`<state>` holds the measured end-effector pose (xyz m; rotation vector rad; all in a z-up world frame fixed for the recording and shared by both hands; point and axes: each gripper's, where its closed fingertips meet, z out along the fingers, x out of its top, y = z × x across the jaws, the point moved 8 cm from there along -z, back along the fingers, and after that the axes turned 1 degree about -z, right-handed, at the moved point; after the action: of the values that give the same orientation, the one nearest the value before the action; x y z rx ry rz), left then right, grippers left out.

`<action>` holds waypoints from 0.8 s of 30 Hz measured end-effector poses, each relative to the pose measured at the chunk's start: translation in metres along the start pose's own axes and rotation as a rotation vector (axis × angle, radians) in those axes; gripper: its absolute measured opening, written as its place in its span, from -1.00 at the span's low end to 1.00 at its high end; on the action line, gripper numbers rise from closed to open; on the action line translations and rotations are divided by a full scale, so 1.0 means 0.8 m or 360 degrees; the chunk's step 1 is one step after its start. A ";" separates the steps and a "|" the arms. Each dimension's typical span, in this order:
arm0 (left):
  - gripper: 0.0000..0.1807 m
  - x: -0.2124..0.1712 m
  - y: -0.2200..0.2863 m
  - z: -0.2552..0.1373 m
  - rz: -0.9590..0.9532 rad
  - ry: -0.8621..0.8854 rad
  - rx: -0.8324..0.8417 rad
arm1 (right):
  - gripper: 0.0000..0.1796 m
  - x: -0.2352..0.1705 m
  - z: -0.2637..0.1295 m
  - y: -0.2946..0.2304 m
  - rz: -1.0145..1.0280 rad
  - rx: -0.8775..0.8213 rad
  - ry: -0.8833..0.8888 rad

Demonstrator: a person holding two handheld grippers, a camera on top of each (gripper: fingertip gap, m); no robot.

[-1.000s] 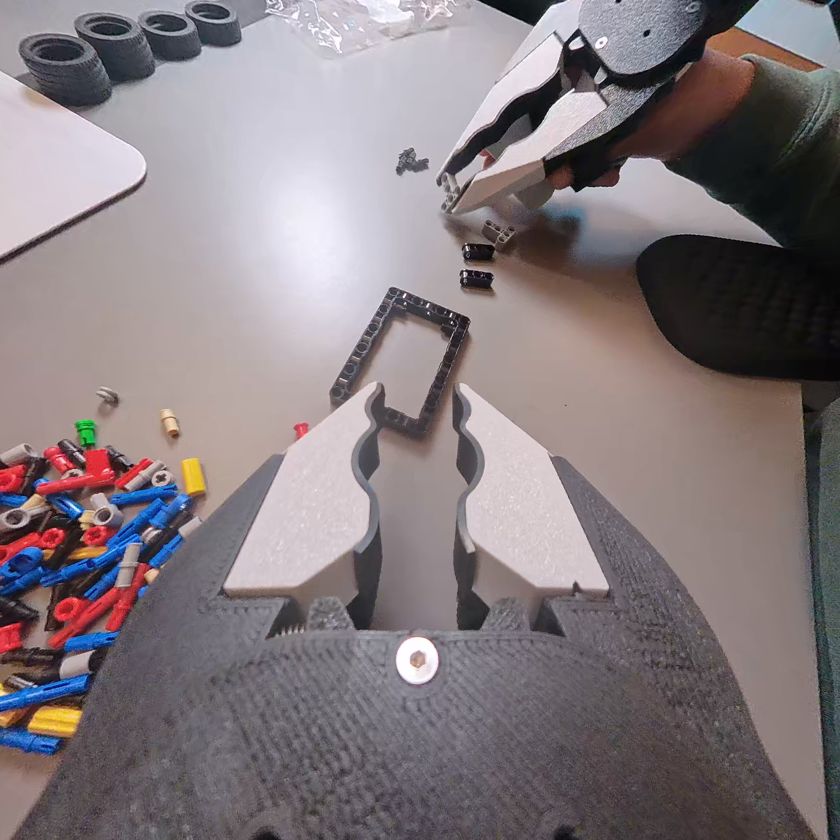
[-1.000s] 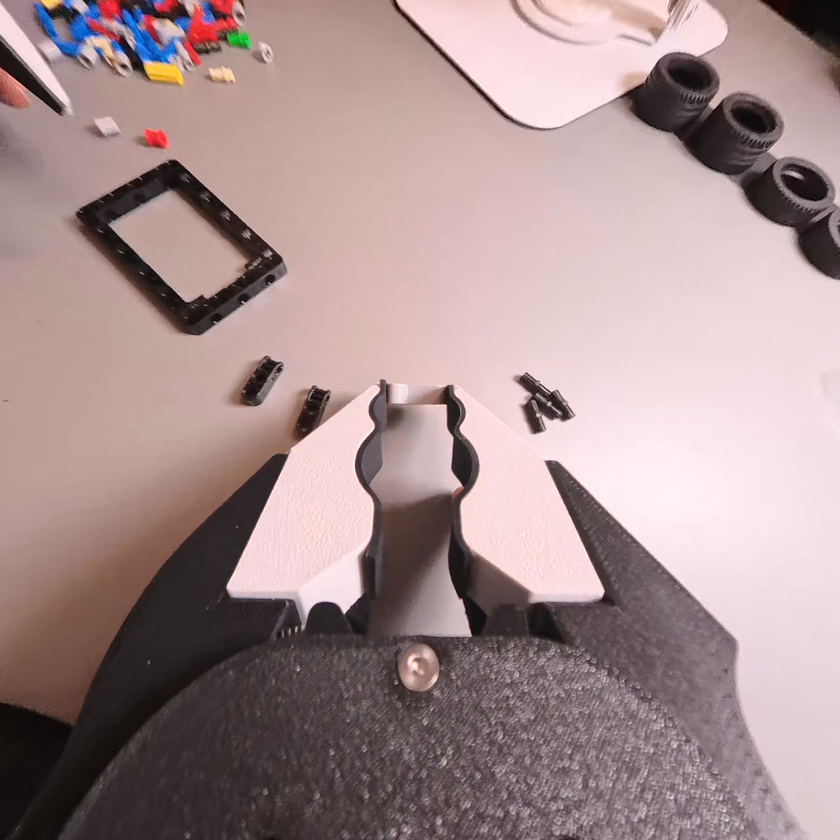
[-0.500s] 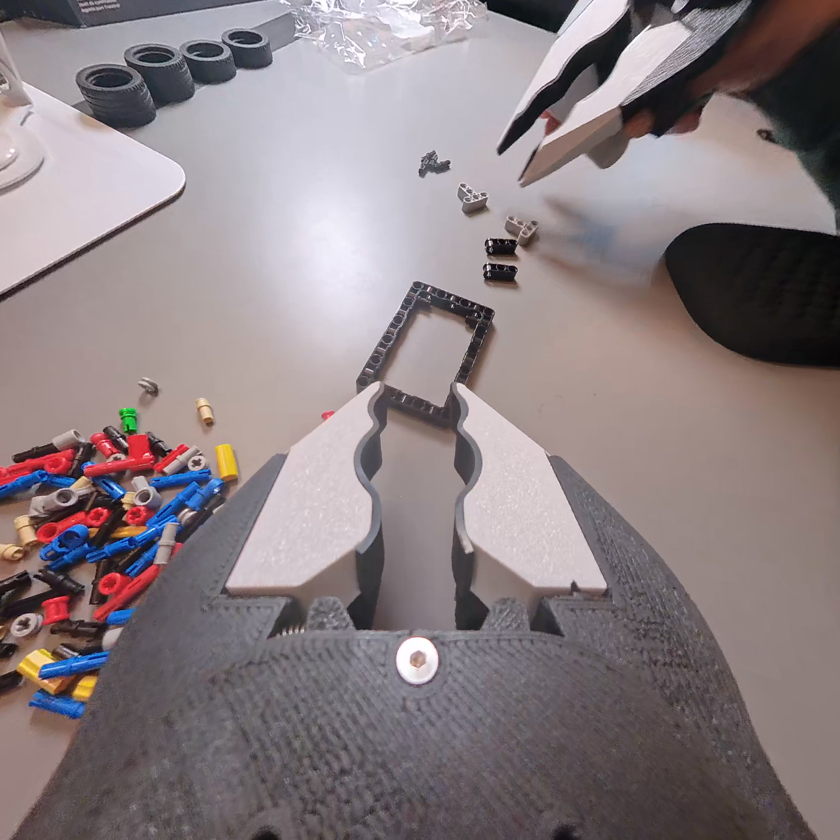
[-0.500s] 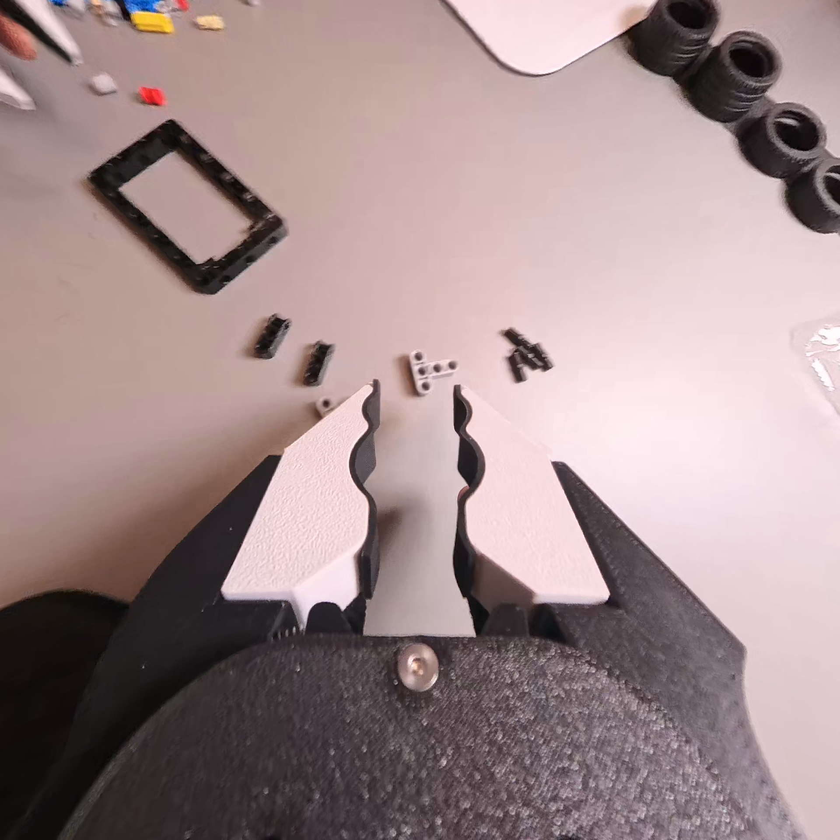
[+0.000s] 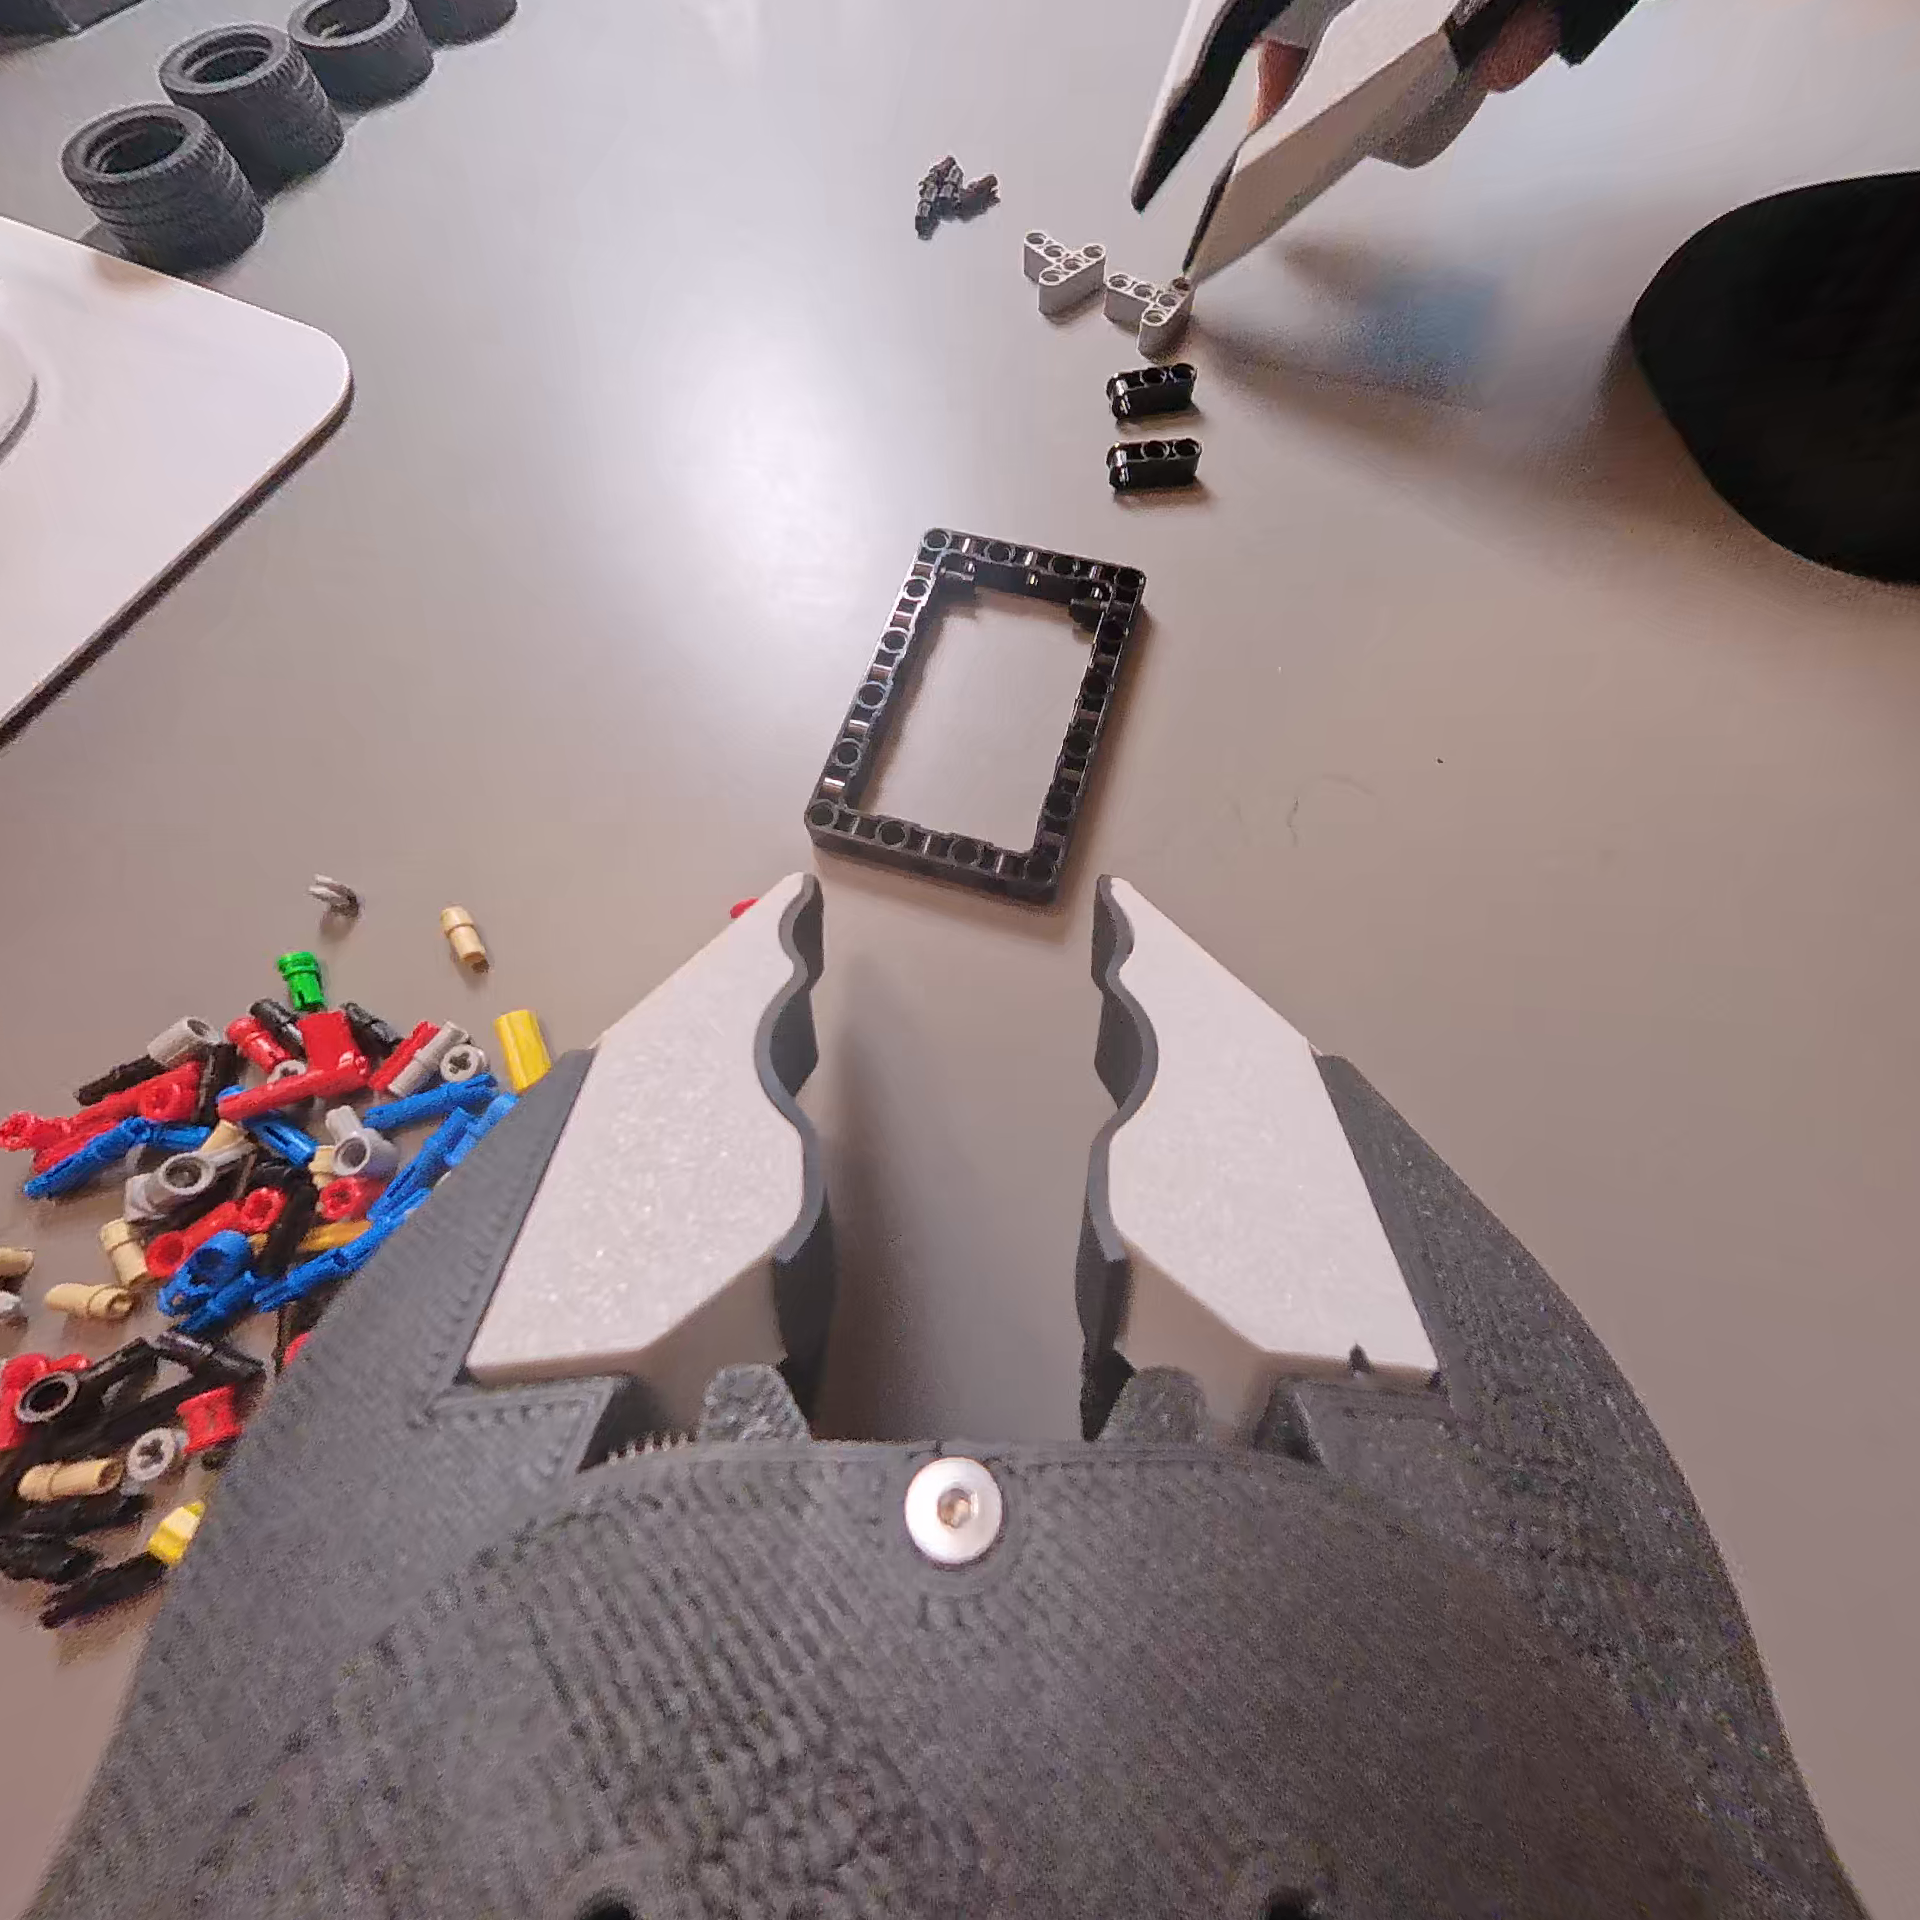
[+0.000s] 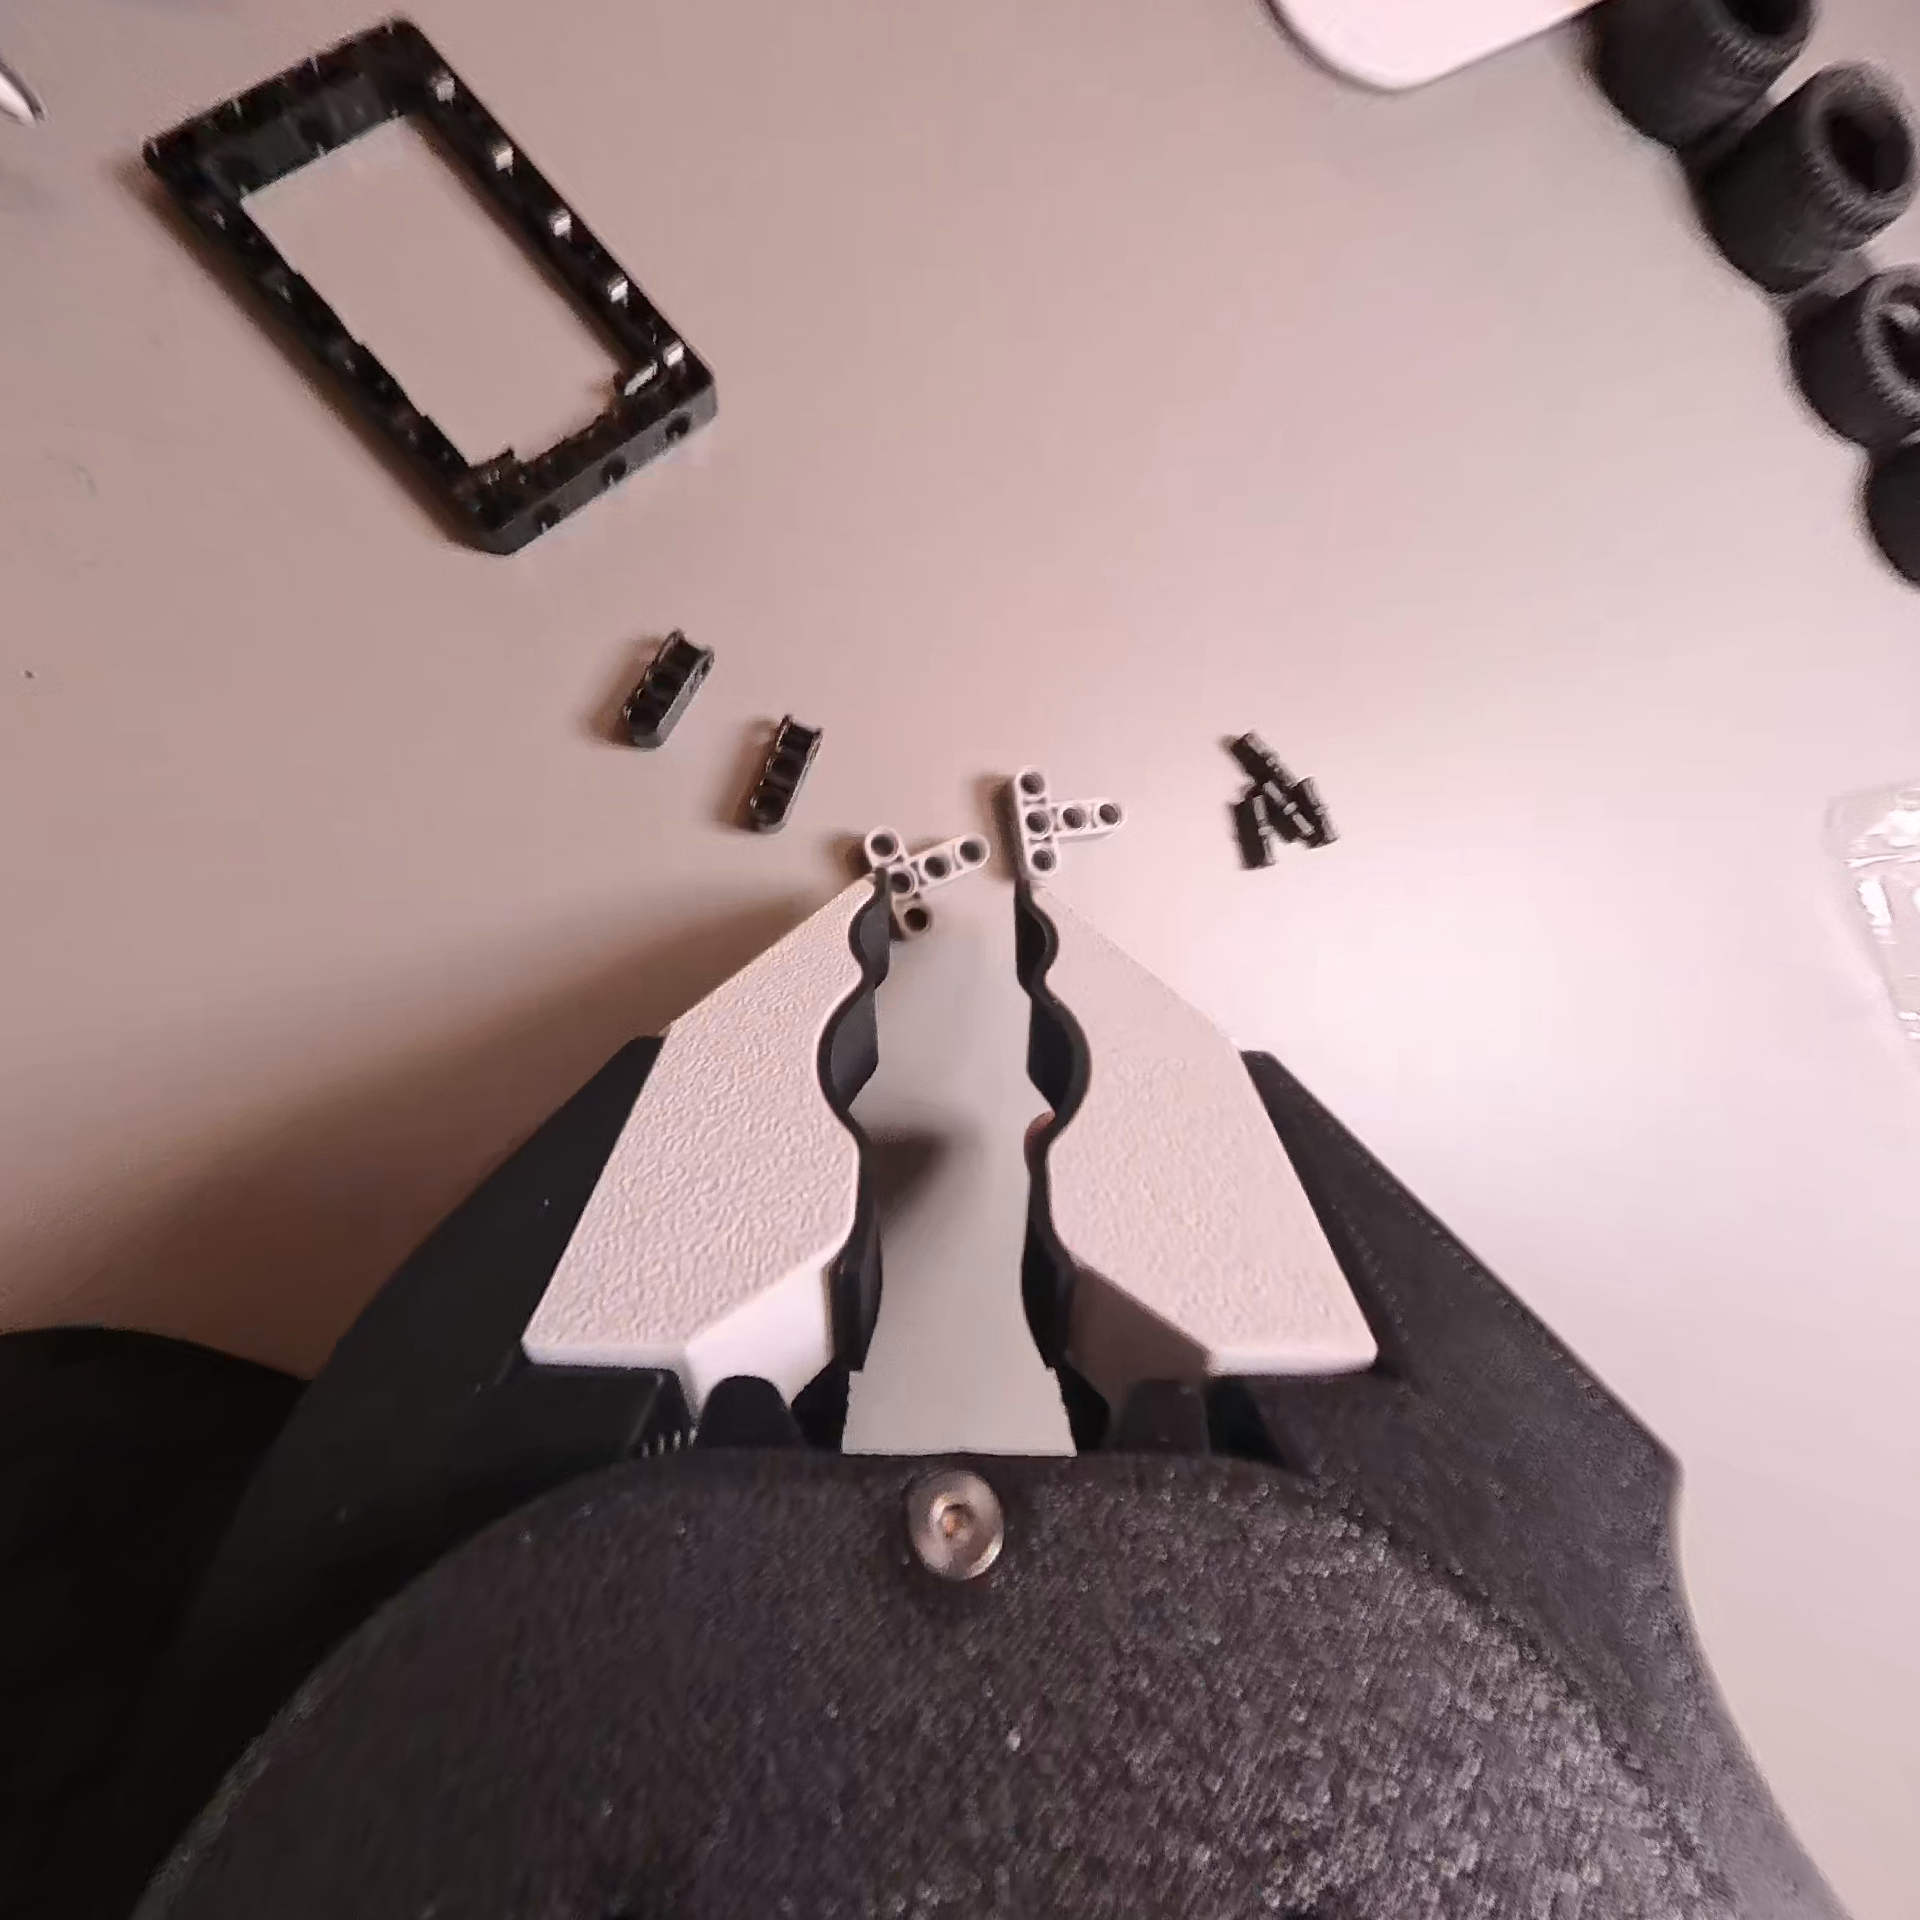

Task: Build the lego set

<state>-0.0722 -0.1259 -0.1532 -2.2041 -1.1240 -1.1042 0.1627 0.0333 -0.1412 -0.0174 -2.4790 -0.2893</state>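
Two grey T-shaped pieces (image 6: 923, 858) (image 6: 1058, 823) lie on bench (image 6: 1143, 416) at right gripper (image 6: 951, 896) tips, jaws apart, left tip touching nearer piece. Two short black beams (image 6: 667, 690) (image 6: 784, 773) to left, black pins (image 6: 1280, 800) to right. Black frame (image 5: 977, 719) flat just ahead of left gripper (image 5: 956, 899), jaws wide apart, empty. Mixed small parts pile (image 5: 208, 1195) beside left gripper; tyres (image 5: 197, 156) at far edge. Bare bench around frame.
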 end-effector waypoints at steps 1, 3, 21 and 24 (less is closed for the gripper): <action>-0.40 0.001 -0.001 0.002 0.0000 0.0002 -0.0005 | -0.75 0.005 -0.005 0.001 0.0000 -0.0026 0.0051; -0.30 0.006 -0.002 0.008 0.0014 -0.0030 -0.0026 | -0.74 0.017 -0.015 -0.004 0.0010 -0.0023 0.0171; -0.37 0.028 -0.024 0.041 0.0232 -0.0358 -0.0113 | -0.70 0.032 0.003 -0.051 0.0052 0.0111 0.0446; -0.37 0.033 -0.028 0.047 0.0239 -0.0365 -0.0096 | -0.70 0.032 0.002 -0.047 0.0079 0.0095 0.0467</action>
<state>-0.0640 -0.0751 -0.1536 -2.4665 -1.0056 -0.8499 0.1382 -0.0042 -0.1352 -0.0107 -2.1913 -0.1819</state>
